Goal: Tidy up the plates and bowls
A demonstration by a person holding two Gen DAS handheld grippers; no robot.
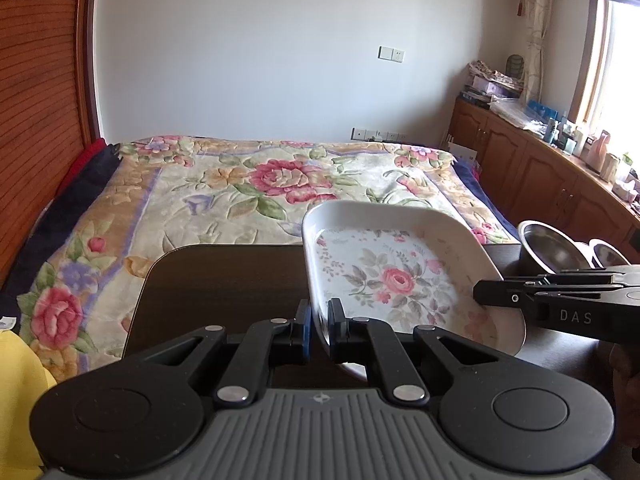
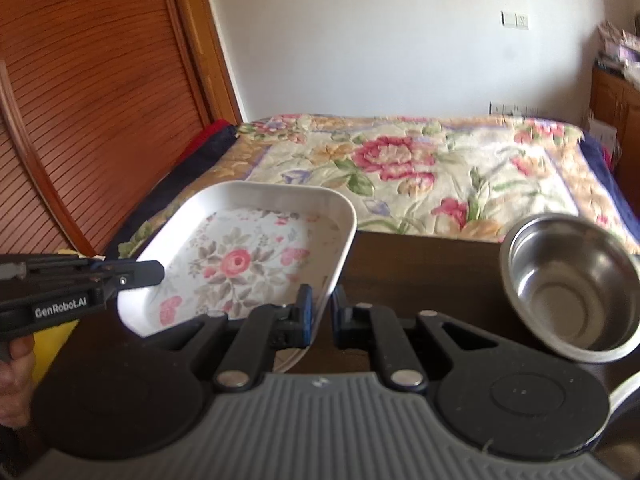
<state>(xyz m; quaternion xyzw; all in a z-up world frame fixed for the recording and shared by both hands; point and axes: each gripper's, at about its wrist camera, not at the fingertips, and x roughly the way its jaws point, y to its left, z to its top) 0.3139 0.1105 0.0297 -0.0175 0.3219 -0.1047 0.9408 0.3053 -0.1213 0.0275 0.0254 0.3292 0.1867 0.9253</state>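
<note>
The white rectangular floral-patterned plate (image 1: pixel 394 276) hangs tilted above the dark table (image 1: pixel 224 280). The left gripper (image 1: pixel 319 322) clamps its left rim. The right gripper (image 2: pixel 320 312) clamps its right rim.

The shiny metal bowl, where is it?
The steel bowl sits on the dark table, right of the flowered dish both grippers hold, near the bed.

Both wrist views look low across the table (image 1: pixel 224 276), facing the bed (image 2: pixel 420 168) at twelve o'clock, sharing the close floral plate (image 1: pixel 392 276).
</note>
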